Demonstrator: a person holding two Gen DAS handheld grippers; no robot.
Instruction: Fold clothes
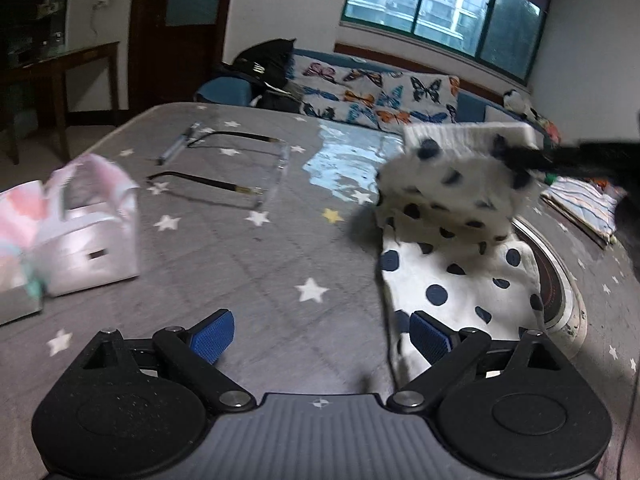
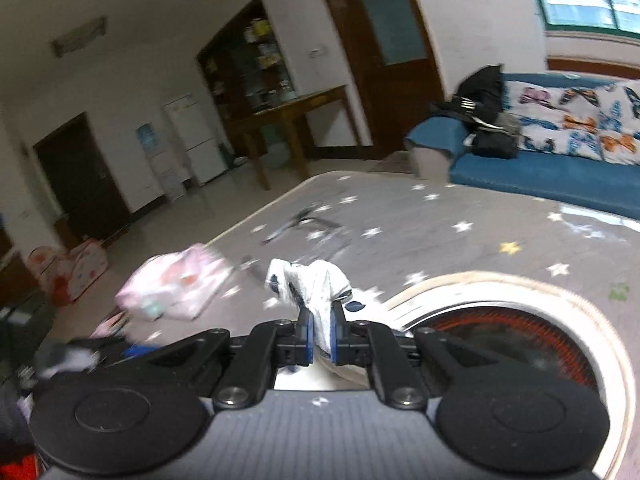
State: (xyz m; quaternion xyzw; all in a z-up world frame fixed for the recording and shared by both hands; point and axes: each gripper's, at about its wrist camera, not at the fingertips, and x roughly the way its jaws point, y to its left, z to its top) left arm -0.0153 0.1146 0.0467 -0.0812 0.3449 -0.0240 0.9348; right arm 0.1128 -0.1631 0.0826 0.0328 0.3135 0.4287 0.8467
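My right gripper (image 2: 321,334) pinches an edge of the polka-dot garment (image 1: 452,272), lifted over the star-print table (image 1: 256,272); my left gripper (image 1: 320,338) is spread and empty. The thin bunched pinch could slip, and the trailing cloth might drag across the round burner (image 2: 516,344).

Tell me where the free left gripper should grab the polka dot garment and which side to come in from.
Probably the near left corner of the polka dot garment, where its edge lies flat on the star-print tablecloth. Come in low from the bare cloth on the left, jaws straddling the edge. The left gripper is open beside that corner. The right gripper holds the far end lifted, leaving the near part slack.
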